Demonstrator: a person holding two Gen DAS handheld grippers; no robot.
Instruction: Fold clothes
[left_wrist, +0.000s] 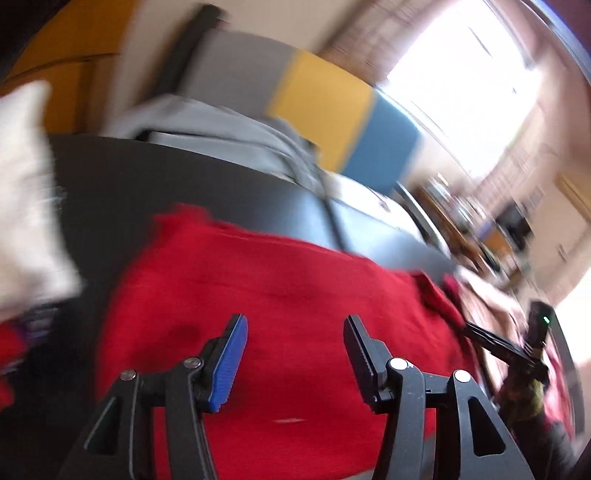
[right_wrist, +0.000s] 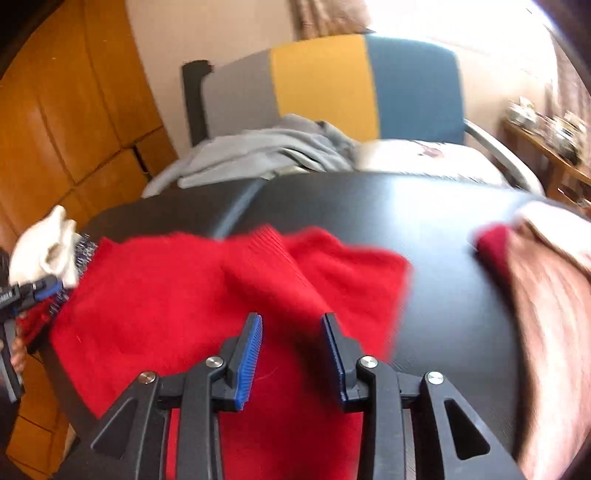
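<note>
Both grippers wide apart, holding nothing, over the red sweater (right_wrist: 192, 295)

Left gripper (left_wrist: 295, 332) and right gripper (right_wrist: 293, 328) hover above it; bare black table (right_wrist: 443, 240) to its right.

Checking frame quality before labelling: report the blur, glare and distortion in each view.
Left wrist view: heavy motion smear over the red sweater and room, window blown out, left gripper sharp. Right wrist view: milder blur, glare on the black table, fisheye bending its edge, right gripper crisp.
</note>
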